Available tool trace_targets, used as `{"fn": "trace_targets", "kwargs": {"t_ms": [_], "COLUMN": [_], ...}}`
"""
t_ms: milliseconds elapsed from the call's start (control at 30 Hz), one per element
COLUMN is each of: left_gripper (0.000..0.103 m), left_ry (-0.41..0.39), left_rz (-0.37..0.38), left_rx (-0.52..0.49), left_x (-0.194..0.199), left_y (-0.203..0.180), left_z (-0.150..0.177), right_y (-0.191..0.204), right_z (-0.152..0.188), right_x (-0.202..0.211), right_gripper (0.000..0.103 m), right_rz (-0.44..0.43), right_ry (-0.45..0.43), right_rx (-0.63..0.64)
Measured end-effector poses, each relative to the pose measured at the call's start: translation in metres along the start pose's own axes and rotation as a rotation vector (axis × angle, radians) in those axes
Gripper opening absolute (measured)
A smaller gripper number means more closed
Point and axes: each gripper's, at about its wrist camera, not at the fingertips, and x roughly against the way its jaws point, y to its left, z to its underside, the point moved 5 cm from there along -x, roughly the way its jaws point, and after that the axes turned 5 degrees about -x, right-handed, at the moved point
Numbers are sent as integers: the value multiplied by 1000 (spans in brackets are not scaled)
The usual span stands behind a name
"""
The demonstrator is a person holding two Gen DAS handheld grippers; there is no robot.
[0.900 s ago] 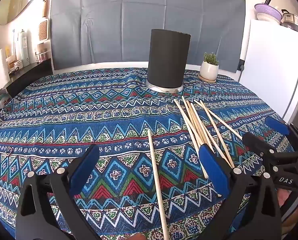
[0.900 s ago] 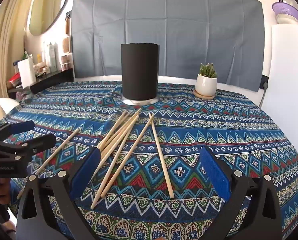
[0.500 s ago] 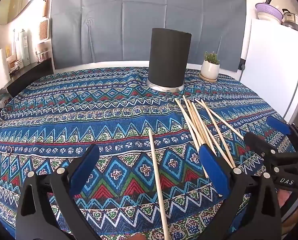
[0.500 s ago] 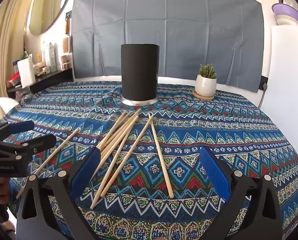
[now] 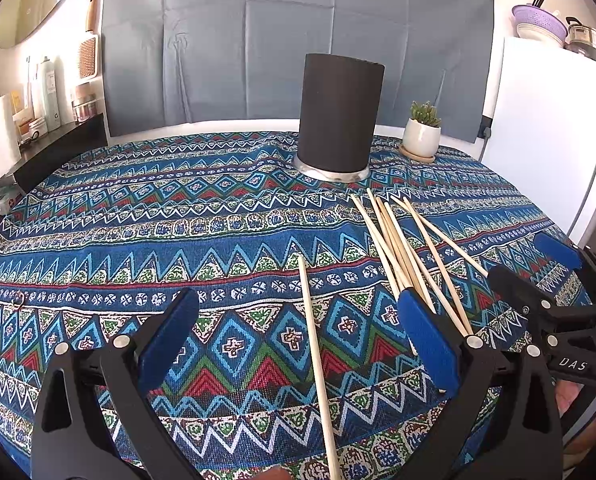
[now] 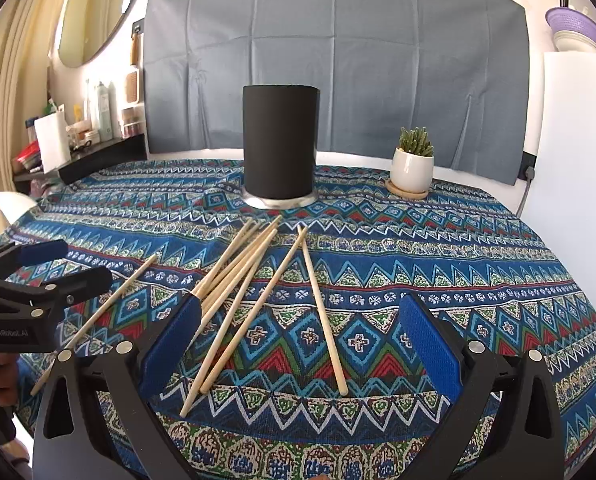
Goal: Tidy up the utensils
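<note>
Wooden sticks: thin pale chopsticks (image 6: pixel 233 296) lie loose on the desk in front of the black holder, most of them crossed in a fan; 1 lone chopstick (image 5: pixel 316 356) lies apart on the left side, running between the fingers of the left tongs.
Holder: black cylinder (image 6: pixel 279 142) upright on a shiny base, behind the sticks, nothing visibly in it yet.
Left tongs (image 5: pixel 298 336): spread wide, holding nothing, low over the lone chopstick.
Right tongs (image 6: pixel 298 340): also spread wide and empty, over the near ends of the fan.
Cloth: patterned tablecloth (image 6: pixel 458 264) covers the desk; it looks soft, so a stick may press into it rather than rise.
Risk, grip: a round, thin stick could roll or twist out as the blue pads close, if caught off-centre.
Risk, pile: closing on the crossed sticks may catch 2 or 3 together, or flick the neighbours aside.
Risk, edge: near ends lie close to the desk edge; a nudge could send 1 off.
Risk, holder: tall and narrow, it might tip if a stick strikes its rim.
Bystander: small potted plant (image 6: pixel 413 166) beside the holder, well apart from the sticks.
</note>
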Motion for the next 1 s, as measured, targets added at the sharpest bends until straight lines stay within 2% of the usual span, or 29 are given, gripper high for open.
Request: {"fn": "trace_targets", "kwargs": {"t_ms": [767, 1000], "left_gripper": [97, 97], "left_ry": [8, 31], "left_rz": [-5, 15], "left_rx": [-5, 12], "left_x": [0, -4], "left_y": [-4, -1], "left_z": [-1, -1], "right_y": [3, 4], "right_z": [4, 4], "right_x": [-3, -7], "right_gripper": [95, 95], "right_rz": [3, 4], "right_ry": [8, 27], "right_rx": [11, 17]}}
